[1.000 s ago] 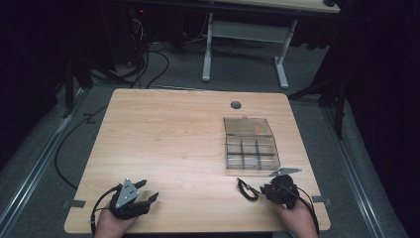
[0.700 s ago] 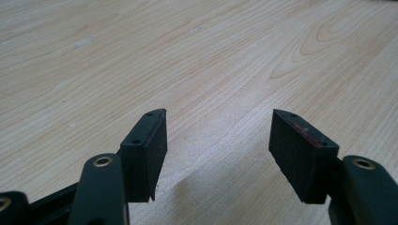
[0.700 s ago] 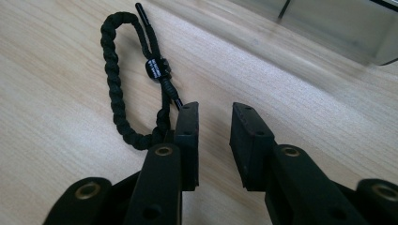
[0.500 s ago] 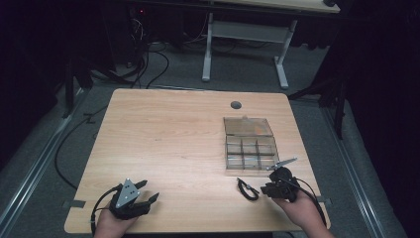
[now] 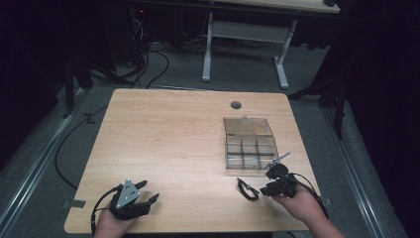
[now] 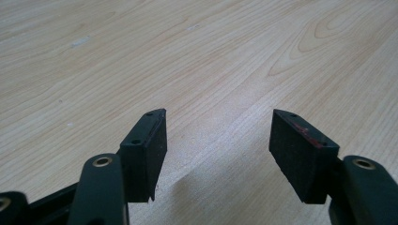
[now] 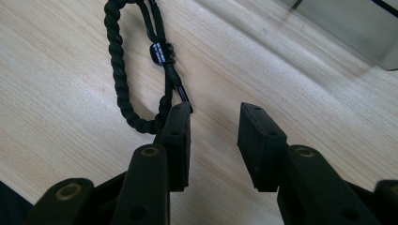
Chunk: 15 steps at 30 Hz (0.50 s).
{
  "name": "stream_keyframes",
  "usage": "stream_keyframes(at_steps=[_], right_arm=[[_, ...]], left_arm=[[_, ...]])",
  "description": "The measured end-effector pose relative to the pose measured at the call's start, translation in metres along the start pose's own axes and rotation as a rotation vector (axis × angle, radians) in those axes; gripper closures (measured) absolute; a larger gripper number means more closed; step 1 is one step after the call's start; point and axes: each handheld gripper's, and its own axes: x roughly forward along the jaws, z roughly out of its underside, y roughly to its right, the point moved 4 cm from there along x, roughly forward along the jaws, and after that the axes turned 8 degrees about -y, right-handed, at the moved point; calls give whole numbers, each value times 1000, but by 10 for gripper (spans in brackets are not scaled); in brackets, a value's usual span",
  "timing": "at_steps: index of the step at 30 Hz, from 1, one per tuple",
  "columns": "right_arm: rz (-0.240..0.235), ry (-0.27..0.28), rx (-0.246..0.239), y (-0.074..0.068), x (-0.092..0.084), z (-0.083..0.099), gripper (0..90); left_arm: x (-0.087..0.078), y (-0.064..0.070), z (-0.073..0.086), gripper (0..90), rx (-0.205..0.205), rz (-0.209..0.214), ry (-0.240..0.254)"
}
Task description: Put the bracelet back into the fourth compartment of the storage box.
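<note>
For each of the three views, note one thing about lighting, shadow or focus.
High view: table lit, surroundings almost black. Left gripper view: soft shadow on the wood under the left gripper; far wood grain slightly soft. Right gripper view: black cord loop sharp, clear box at the top blurred.

Tiny white print on the black cord's bead, too small to read
</note>
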Motion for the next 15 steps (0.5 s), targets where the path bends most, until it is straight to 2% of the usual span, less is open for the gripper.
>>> stream_keyframes(at_steps=[6,15], right_arm=[[-21,-32,-9,-3,-4,-3,580],[-28,-42,-29,-8,-9,-7,498]], left_arm=[[0,0,0,376,-1,1,-2],[1,0,0,370,-6,12,-11]])
